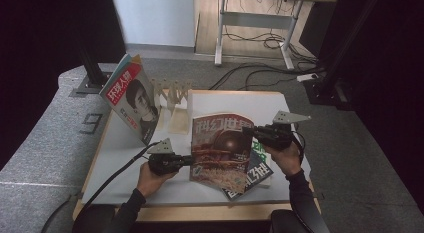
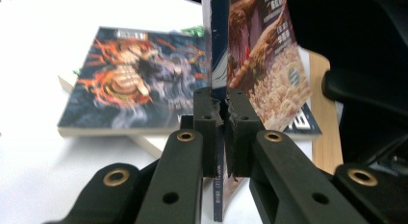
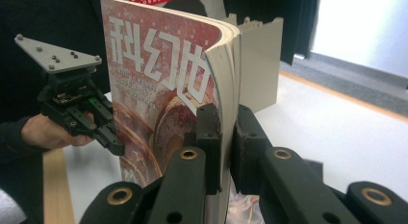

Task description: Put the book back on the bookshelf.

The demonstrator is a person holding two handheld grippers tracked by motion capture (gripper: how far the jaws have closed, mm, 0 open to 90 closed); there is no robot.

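Observation:
A red-covered magazine with large white characters stands upright above the white table, held from both sides. My left gripper is shut on its lower left edge; in the left gripper view the jaws pinch the dark spine of the magazine. My right gripper is shut on the upper right edge; in the right gripper view its jaws clamp the page edges of the magazine, whose cover bows slightly. The left gripper shows there on the far edge.
Under the held magazine lie stacked books, the top one with a dark blue and orange cover. A magazine with a portrait cover leans at the back left beside a pale slotted rack. The table's wooden front edge is near the person.

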